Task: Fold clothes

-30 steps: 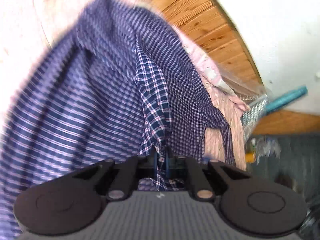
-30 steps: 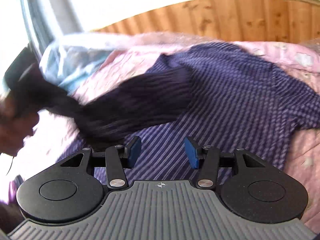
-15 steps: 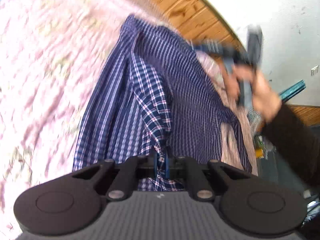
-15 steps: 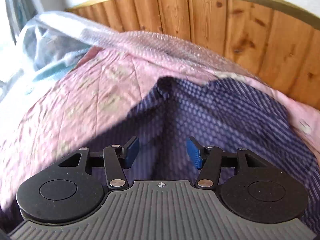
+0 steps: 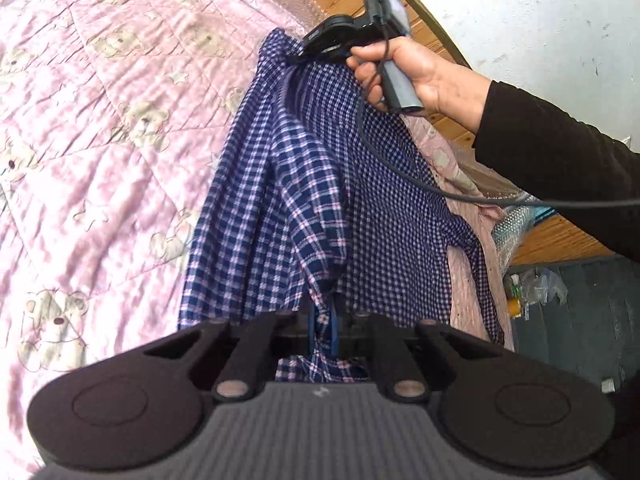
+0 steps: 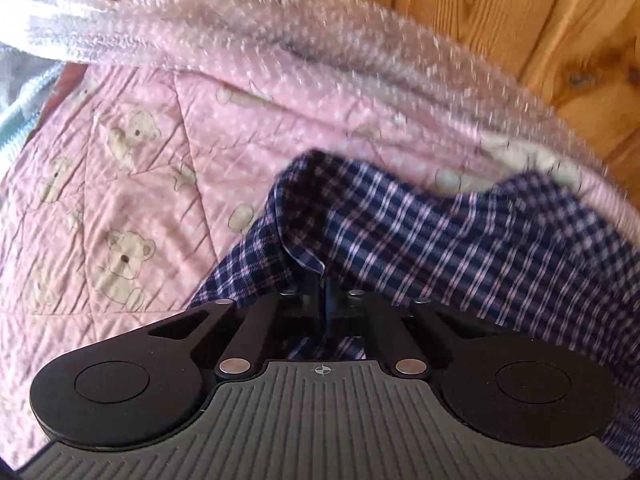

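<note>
Since a second ago your right gripper [image 6: 326, 300] has swung across to the far corner of the navy-and-pink checked cotton shirt [image 5: 304, 208] and pinched shut on it. You have the shirt stretched over the pink teddy-bear quilt [image 5: 100, 120], near the wooden headboard [image 6: 520, 20]. Your left gripper [image 5: 325, 326] clamps the near hem. Light, limp cloth: grip edges and corners.

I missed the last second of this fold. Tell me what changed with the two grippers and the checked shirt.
The right gripper, open over the navy-and-pink checked shirt a second ago, swung toward the wooden headboard and shut on the shirt's far edge. The left gripper kept its pinch on the near edge as the shirt settled onto the pink teddy-bear quilt.
</note>
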Tool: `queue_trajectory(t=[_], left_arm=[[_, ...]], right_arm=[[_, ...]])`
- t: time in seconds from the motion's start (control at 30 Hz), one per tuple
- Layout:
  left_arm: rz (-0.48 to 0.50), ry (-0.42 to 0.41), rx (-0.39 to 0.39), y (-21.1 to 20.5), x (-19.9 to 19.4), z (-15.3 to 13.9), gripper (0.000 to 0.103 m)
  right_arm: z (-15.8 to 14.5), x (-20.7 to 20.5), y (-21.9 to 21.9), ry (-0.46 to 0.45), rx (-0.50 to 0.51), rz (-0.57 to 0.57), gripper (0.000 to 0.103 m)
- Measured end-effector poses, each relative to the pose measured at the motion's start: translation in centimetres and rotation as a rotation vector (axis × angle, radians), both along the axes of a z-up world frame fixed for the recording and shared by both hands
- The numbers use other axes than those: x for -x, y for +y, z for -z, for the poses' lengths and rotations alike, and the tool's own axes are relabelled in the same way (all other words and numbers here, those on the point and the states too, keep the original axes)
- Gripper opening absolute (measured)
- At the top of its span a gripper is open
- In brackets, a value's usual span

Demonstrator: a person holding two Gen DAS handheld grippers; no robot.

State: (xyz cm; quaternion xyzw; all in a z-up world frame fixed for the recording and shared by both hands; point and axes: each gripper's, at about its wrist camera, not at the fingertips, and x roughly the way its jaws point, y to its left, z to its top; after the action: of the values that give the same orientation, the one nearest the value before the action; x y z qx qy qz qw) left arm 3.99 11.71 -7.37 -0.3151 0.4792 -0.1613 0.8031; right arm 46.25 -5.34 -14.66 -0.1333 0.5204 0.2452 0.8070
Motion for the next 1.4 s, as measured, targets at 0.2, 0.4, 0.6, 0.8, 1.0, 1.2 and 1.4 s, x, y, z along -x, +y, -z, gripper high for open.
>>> queue_trajectory(t=[0.2, 0.4, 0.6, 0.8, 1.0, 1.2, 1.4], left_arm=[[0.008, 0.054, 0.026, 0.9, -0.1, 1.8, 0.007], [-0.001, 0.068, 0.033, 1.8, -0.4, 2.8, 0.007], [-0.013, 0.007, 0.064, 2.2, 0.9, 1.5, 0.007], [-0.111, 0.141, 0.118, 2.8, 3.0, 5.2, 0.007], [-0.172, 0.202, 0.119, 3.1, 3.4, 7.5, 0.007], [-0.167, 0.217, 0.144, 3.2, 3.0, 8.1, 0.008], [-0.152, 0.182, 0.149, 2.2, 2.1, 6.9, 0.008]], right_arm=[[-1.5, -0.7, -2.5, -0.038, -0.046, 0.042, 0.000], [-2.0, -0.3, -0.8, -0.014, -0.116, -0.031, 0.020], [-0.1, -0.3, 2.0, -0.024, 0.010, -0.136, 0.000], [-0.5, -1.6, 1.2, -0.025, -0.061, -0.070, 0.001], [-1.6, -1.2, 0.2, -0.064, -0.132, -0.067, 0.017], [-5.1, 3.4, -1.5, -0.102, -0.258, -0.081, 0.019], [0.7, 7.6, -0.2, -0.027, -0.091, -0.153, 0.020]])
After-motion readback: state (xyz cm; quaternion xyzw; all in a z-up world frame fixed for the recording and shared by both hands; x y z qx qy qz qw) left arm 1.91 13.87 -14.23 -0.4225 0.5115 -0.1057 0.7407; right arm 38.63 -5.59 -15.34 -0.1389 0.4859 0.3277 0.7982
